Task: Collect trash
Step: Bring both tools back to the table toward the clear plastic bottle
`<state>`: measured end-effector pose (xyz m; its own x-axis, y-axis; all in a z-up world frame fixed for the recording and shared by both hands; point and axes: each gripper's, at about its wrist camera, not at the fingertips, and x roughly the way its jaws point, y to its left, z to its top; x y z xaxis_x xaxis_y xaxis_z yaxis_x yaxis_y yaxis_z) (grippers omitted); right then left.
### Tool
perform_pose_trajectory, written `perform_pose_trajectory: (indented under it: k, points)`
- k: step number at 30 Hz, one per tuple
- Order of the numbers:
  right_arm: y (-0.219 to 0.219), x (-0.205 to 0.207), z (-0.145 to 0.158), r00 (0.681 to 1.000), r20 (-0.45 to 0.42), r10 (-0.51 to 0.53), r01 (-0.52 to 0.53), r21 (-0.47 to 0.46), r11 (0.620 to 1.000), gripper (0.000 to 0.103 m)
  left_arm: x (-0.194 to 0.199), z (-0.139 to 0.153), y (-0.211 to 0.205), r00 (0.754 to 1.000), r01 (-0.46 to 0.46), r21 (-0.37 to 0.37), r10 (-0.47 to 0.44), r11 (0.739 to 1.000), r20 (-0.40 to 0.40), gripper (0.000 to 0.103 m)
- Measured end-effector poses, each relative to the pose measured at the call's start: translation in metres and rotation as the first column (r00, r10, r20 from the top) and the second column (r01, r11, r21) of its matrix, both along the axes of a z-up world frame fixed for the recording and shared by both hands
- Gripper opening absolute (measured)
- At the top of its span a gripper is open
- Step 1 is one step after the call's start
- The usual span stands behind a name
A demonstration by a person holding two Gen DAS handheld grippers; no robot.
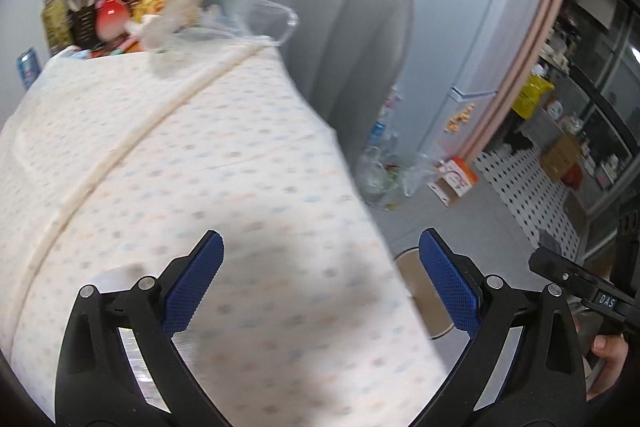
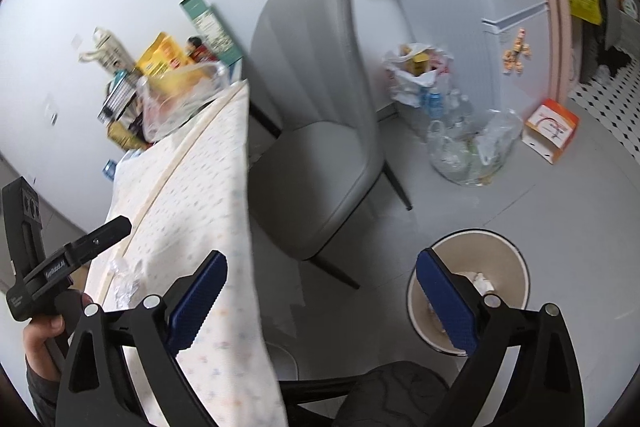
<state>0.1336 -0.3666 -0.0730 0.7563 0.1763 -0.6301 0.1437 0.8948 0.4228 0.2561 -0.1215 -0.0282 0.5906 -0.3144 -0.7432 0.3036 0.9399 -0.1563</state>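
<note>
My left gripper (image 1: 320,237) hangs open over the near end of a table under a dotted cloth (image 1: 168,163), with nothing between its blue pads. Crumpled clear plastic wrapping (image 1: 176,15) lies at the table's far end beside a clear plastic tub (image 1: 272,19). My right gripper (image 2: 322,255) is open and empty, above the floor between the table's edge (image 2: 224,187) and a round beige bin (image 2: 504,251). White crumpled scraps (image 2: 482,281) lie inside the bin. Small clear plastic bits (image 2: 128,283) sit on the cloth near my left hand (image 2: 40,331).
A grey chair (image 2: 312,147) stands at the table's side. Boxes, snack bags and a red jar (image 1: 110,15) crowd the table's far end by the wall. On the floor beyond sit clear bags of bottles (image 2: 468,147), a white bag (image 2: 412,75) and an orange box (image 2: 552,127).
</note>
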Motion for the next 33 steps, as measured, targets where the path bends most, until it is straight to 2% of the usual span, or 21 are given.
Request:
perform_pose_trajectory:
  k: [11,20,25,29,31,33]
  points:
    - [0.079,0.025,0.007,0.993,-0.022,0.118,-0.119,-0.05,0.992,0.092,-0.002,-0.004,0.088,0.993,-0.118,-0.021,0.118,0.993,0.002,0.097]
    - [0.126,0.032,0.008,0.981,-0.04,0.19,-0.193,-0.08,0.978,0.092,0.008,-0.025,0.131,0.982,-0.184,0.007,0.185,0.983,-0.042,0.096]
    - [0.142,0.033,0.01,0.977,-0.05,0.208,-0.212,-0.098,0.972,0.092,0.018,-0.038,0.151,0.975,-0.207,0.002,0.207,0.978,-0.077,0.089]
    - [0.152,0.033,0.011,0.975,-0.052,0.217,-0.221,-0.109,0.969,0.092,0.026,-0.051,0.166,0.963,-0.232,-0.027,0.226,0.972,-0.147,0.087]
    - [0.157,0.035,0.009,0.974,-0.056,0.219,-0.224,-0.113,0.968,0.092,0.027,-0.055,0.173,0.957,-0.245,-0.029,0.237,0.969,-0.167,0.078]
    - [0.164,0.036,0.008,0.972,-0.064,0.226,-0.232,-0.115,0.966,0.091,0.026,-0.057,0.179,0.954,-0.25,-0.057,0.236,0.967,-0.182,0.074]
